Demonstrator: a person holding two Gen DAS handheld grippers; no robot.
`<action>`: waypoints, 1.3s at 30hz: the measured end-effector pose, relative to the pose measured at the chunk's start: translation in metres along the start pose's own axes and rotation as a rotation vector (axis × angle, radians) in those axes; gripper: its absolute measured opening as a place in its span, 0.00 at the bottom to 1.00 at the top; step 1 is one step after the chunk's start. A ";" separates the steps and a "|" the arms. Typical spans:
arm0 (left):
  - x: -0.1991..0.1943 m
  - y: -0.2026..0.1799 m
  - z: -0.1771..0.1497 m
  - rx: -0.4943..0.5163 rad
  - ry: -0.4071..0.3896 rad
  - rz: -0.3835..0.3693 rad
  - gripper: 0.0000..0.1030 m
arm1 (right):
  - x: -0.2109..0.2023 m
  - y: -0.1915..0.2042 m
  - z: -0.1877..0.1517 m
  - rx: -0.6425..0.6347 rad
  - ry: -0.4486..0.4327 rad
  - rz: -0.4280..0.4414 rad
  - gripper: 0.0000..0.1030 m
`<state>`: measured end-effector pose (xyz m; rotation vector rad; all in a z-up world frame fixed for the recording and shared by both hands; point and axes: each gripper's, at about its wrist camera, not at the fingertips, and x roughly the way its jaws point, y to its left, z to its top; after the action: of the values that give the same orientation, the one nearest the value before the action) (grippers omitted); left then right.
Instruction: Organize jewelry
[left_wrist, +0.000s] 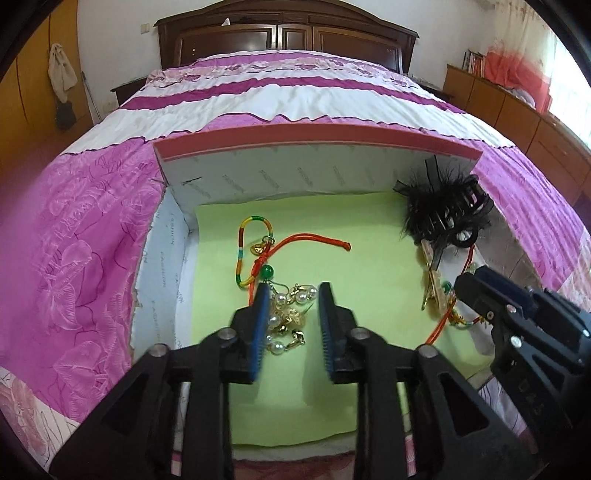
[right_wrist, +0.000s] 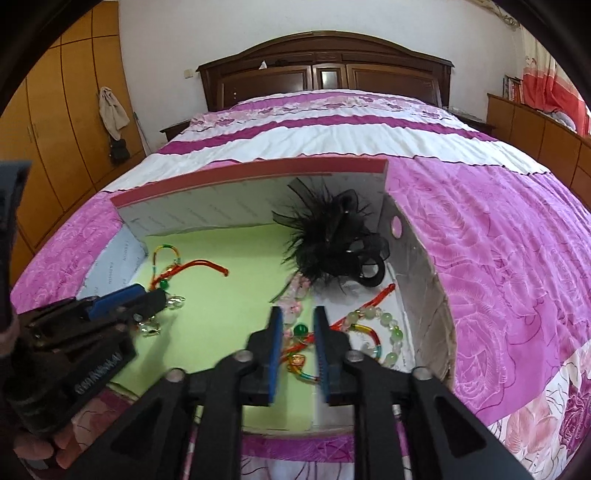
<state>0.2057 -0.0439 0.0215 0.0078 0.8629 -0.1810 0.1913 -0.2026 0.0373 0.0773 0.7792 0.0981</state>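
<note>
the bed (left_wrist: 288, 96) fills the room, its pink and white cover stretched flat, likely chosen as a soft place where nothing rolls away. on the bed's near end sits an open cardboard box (left_wrist: 317, 140) with a green sheet (left_wrist: 369, 266) lining its floor, so small pieces show up clearly. inside the box, at its far right corner, lies a black feathered hair clip (right_wrist: 332, 236), kept apart from the finer pieces. toward the box's left wall lies a striped cord bracelet (left_wrist: 242, 251), and nearer than it a heap of pearl earrings (left_wrist: 291, 314). by the box's right wall lie a pale bead bracelet (right_wrist: 384, 321) and a red cord with a green bead (right_wrist: 301, 328). the left gripper (left_wrist: 291, 295) stands spread over the pearl earrings, touching nothing firmly. the right gripper (right_wrist: 298, 321) is parted too, straddling the red cord without pinching it.
</note>
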 end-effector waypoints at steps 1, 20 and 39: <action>-0.001 0.000 0.000 0.000 -0.003 0.002 0.27 | -0.002 0.001 0.000 0.005 -0.005 0.007 0.30; -0.077 0.014 -0.028 -0.064 -0.130 0.000 0.41 | -0.078 0.004 -0.015 0.022 -0.119 0.045 0.43; -0.113 -0.002 -0.071 -0.036 -0.214 0.005 0.47 | -0.129 0.015 -0.064 -0.049 -0.238 0.017 0.59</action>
<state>0.0798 -0.0227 0.0605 -0.0427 0.6524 -0.1580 0.0538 -0.2004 0.0832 0.0481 0.5379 0.1220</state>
